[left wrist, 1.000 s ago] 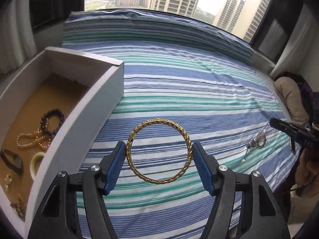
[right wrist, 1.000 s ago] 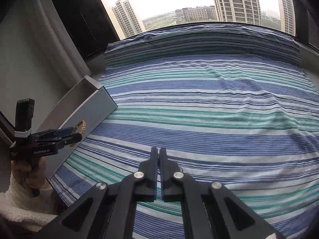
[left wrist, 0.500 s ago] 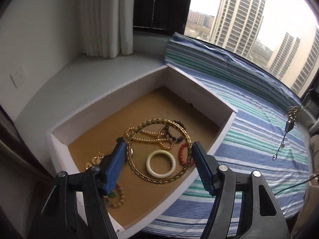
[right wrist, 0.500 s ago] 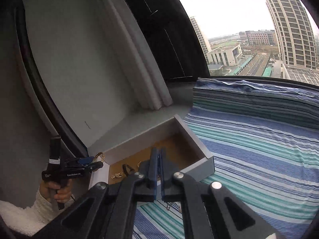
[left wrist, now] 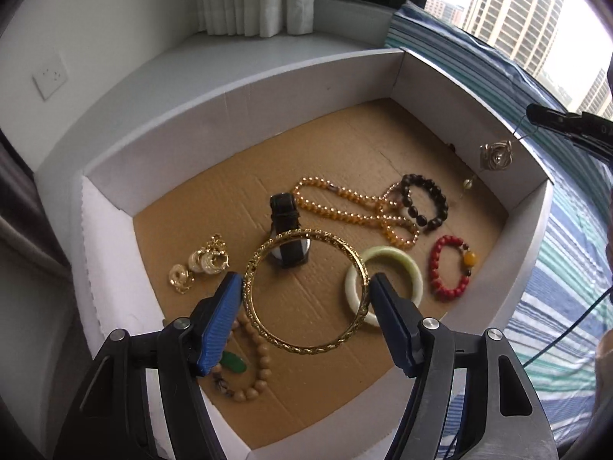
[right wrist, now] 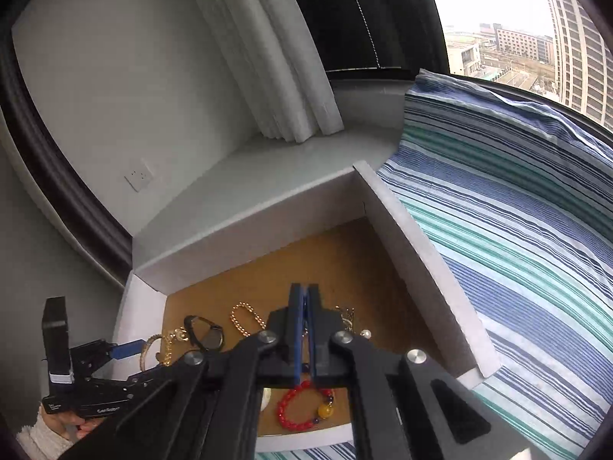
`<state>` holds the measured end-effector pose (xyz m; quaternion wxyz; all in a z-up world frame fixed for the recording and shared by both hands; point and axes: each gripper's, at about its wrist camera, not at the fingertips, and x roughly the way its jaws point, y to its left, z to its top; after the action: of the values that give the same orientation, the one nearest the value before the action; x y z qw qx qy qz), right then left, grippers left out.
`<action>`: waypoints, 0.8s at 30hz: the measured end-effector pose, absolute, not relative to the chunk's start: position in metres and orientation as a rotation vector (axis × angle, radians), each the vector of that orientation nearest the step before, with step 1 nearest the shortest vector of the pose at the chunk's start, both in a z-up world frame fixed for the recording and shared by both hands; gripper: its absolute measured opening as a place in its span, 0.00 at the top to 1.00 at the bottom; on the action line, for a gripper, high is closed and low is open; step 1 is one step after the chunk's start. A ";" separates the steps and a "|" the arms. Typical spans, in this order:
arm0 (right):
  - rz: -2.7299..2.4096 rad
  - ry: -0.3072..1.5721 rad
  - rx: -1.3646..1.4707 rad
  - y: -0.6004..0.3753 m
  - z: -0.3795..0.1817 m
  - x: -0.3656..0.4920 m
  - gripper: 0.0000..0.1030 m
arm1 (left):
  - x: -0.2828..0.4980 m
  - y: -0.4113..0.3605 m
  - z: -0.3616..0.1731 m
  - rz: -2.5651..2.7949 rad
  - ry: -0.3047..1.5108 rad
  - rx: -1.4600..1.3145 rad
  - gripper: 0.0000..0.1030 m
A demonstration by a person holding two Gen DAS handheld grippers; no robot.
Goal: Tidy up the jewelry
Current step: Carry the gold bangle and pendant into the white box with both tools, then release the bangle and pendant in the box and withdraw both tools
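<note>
My left gripper (left wrist: 306, 291) is shut on a gold bangle (left wrist: 260, 264) and holds it above the cardboard floor of a white box (left wrist: 245, 88). In the box lie a green jade bangle (left wrist: 413, 272), a red bead bracelet (left wrist: 436, 264), a dark bead bracelet (left wrist: 433, 199), an orange bead necklace (left wrist: 345, 211), a black watch (left wrist: 285, 226), gold earrings (left wrist: 199, 264) and a tan bead string (left wrist: 260, 368). My right gripper (right wrist: 304, 299) is shut on a thin chain with a metal pendant (left wrist: 496, 155), hanging over the box's right wall. The left gripper also shows in the right wrist view (right wrist: 126, 349).
The box stands on a grey window ledge (right wrist: 268, 176) beside a blue, green and white striped sheet (right wrist: 517, 211). White curtains (right wrist: 279, 57) hang behind. A wall socket (left wrist: 49, 76) is at the left.
Both grippers swung from the striped sheet to over the box. The left one came in lower and nearer the jewelry with the bangle; the right one brought the pendant over the box wall.
</note>
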<state>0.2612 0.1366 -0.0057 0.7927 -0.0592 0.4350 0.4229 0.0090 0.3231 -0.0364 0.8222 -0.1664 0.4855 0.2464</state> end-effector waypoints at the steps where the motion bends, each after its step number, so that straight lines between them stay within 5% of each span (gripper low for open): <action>1: 0.880 0.953 -0.159 0.141 -0.019 0.266 0.95 | 0.009 0.320 -0.038 0.537 1.032 -0.343 0.28; 3: 0.819 0.986 -0.213 0.144 -0.036 0.275 0.87 | 0.007 0.316 -0.037 0.558 1.016 -0.326 0.15; 6: 0.780 0.949 -0.231 0.137 -0.030 0.271 0.27 | 0.003 0.308 -0.024 0.614 0.946 -0.291 0.03; 12: 0.776 0.877 -0.384 0.144 0.006 0.231 0.25 | -0.006 0.286 0.017 0.729 0.805 -0.223 0.02; 24: 0.858 0.885 -0.548 0.173 0.002 0.162 0.24 | -0.028 0.297 0.036 0.852 0.832 -0.384 0.02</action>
<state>0.1623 0.1733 0.0018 0.7811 -0.2539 0.4096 0.3971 -0.0281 0.2972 0.0357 0.8105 -0.1799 0.3894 0.3989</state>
